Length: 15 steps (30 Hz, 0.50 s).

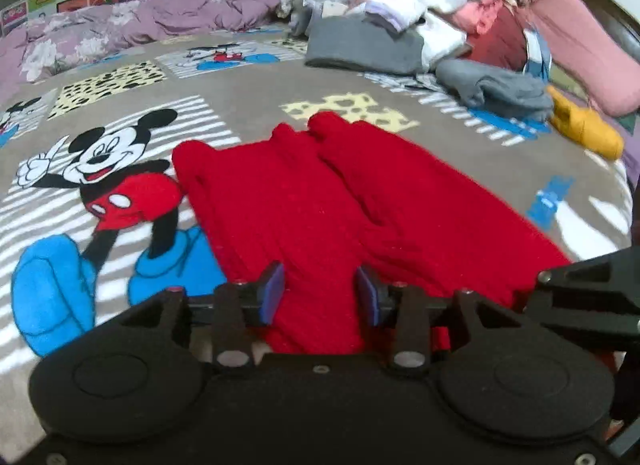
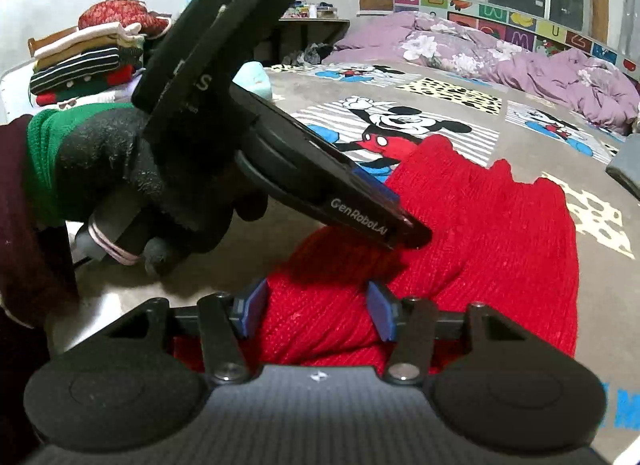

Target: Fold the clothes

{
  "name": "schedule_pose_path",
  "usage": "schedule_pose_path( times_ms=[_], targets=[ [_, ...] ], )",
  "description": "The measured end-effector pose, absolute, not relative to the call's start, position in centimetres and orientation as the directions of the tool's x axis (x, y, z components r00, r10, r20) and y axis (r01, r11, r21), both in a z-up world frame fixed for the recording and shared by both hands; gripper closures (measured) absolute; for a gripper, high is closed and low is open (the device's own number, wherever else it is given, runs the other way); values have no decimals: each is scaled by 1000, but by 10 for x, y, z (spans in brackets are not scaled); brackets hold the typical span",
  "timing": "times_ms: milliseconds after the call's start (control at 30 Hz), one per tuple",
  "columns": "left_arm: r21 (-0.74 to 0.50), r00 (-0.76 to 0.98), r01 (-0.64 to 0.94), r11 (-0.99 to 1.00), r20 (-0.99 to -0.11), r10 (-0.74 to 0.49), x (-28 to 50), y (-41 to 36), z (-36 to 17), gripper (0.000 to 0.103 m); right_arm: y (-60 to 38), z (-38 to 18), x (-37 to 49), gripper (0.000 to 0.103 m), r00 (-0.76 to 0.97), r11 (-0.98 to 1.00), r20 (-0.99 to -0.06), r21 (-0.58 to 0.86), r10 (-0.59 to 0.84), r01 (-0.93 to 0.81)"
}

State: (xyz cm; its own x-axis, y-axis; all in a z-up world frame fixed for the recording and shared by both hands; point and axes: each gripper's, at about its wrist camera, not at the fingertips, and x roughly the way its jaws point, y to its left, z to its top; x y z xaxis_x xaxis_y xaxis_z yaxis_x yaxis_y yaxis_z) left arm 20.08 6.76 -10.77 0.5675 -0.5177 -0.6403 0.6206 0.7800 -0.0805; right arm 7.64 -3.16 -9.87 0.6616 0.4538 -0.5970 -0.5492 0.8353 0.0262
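A red knit garment lies partly folded on the Mickey Mouse blanket. My left gripper is at its near edge, jaws apart, with red fabric bunched between the blue pads. My right gripper is also at the near edge of the garment, jaws apart with red fabric between them. The left gripper shows in the right wrist view, held by a gloved hand, its tip pressing down on the garment.
A pile of unfolded clothes and grey garments lie at the far right, with a pink pillow and a yellow item. A purple duvet lies along the back. A stack of folded clothes stands at the left.
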Motion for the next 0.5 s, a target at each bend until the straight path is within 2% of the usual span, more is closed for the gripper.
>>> schedule_pose_path(
  times_ms=[100, 167, 233, 300, 433, 500],
  targets=[
    [-92, 589, 613, 785, -610, -531, 193, 72, -95, 64, -38, -84, 70, 48, 664, 832, -580, 42, 471, -554],
    [-63, 617, 600, 797, -598, -511, 184, 72, -89, 63, -50, -70, 61, 48, 671, 828, -544, 83, 503, -554],
    [-32, 655, 578, 816, -579, -486, 172, 73, -84, 61, -62, -62, 48, 48, 694, 835, -523, 65, 495, -547],
    [-7, 685, 557, 830, -561, -465, 157, 75, -80, 53, -80, -60, 36, 48, 715, 844, -501, 63, 488, -533],
    [61, 752, 520, 852, -506, -422, 119, 76, -71, 52, -115, -59, 16, 37, 749, 866, -461, 94, 476, -492],
    [25, 768, 499, 866, -476, -428, 103, 79, -67, 52, -129, -60, 8, 37, 768, 878, -447, 94, 458, -468]
  ],
)
